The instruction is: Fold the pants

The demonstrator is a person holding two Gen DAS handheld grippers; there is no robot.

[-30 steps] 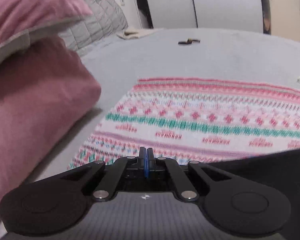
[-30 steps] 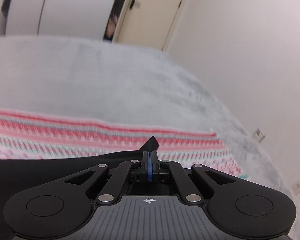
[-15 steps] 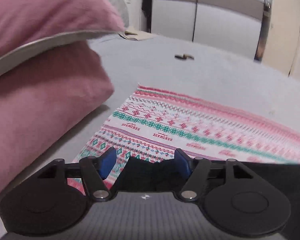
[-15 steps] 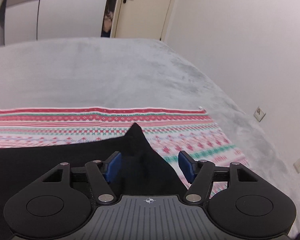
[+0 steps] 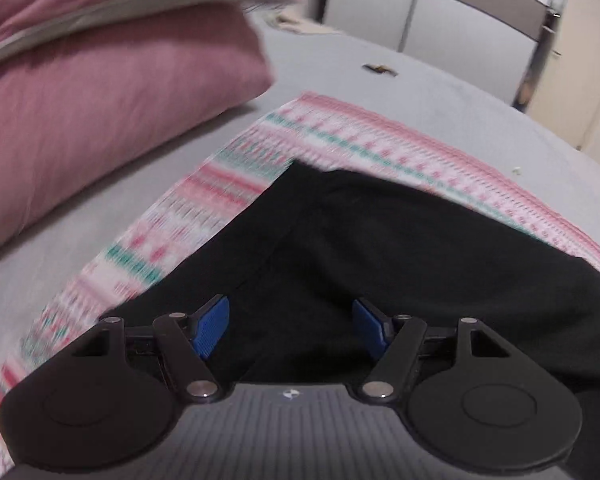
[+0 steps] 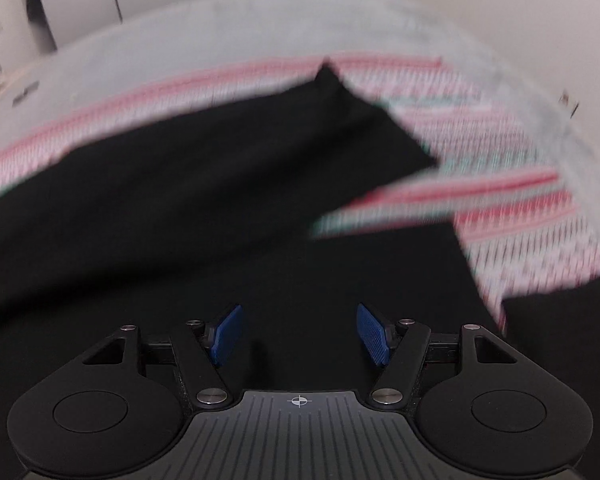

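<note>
Grey bed, 1 patterned blanket, 1 black pants, 2 claws apart, empty.

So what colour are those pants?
Plain black pants, clearest in the left wrist view.

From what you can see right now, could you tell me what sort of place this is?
Most likely a bedroom: a grey bed with pink pillows, and wardrobe doors behind.
</note>
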